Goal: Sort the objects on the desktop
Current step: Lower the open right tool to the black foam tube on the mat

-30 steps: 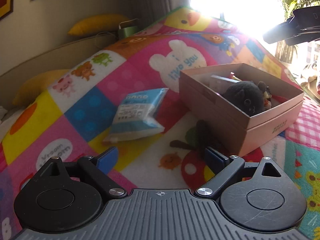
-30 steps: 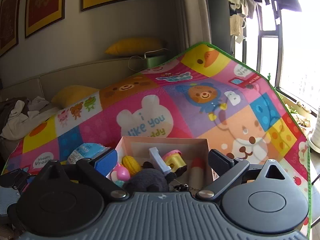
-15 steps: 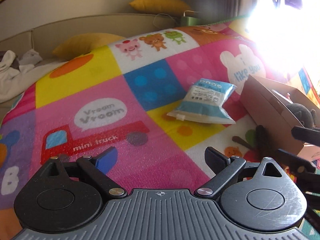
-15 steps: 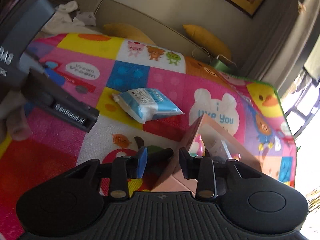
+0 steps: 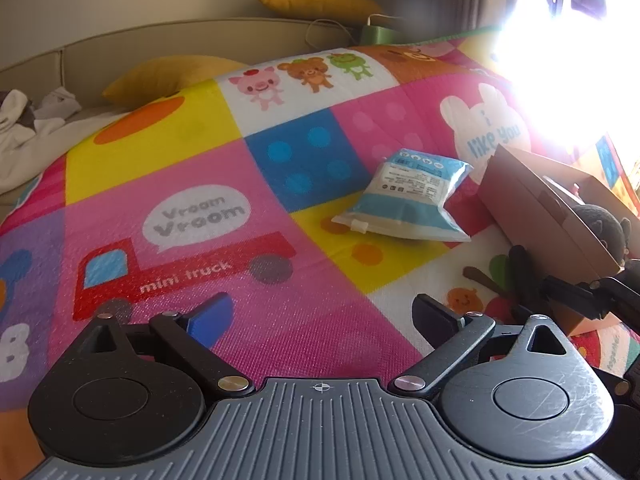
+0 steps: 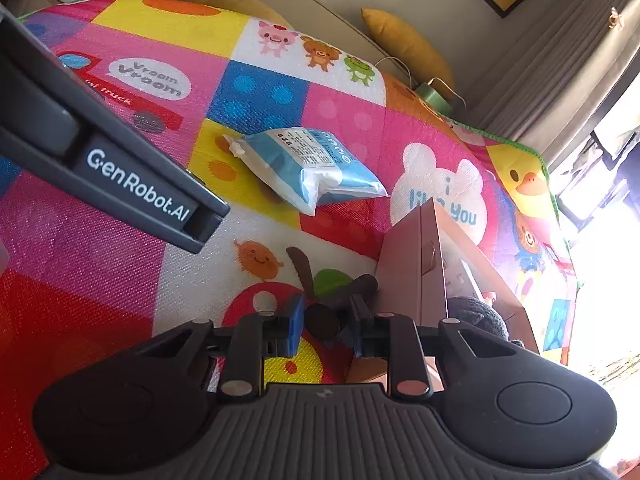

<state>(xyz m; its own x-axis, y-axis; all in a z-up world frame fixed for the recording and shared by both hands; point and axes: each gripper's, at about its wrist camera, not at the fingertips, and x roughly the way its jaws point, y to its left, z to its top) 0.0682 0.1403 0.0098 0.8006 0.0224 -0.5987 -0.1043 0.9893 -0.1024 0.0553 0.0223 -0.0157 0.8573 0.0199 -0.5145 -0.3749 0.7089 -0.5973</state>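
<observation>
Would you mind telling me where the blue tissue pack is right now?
The blue tissue pack lies on the play mat, just left of the cardboard box in both wrist views, untouched.

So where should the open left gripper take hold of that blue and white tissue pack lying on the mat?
Probably across the tissue pack's soft middle, coming down from above. It lies flat on the mat, clear of the box, so both long sides are free. Avoid the thin sealed ends. The left gripper, jaws opening, has nothing between them.
</observation>
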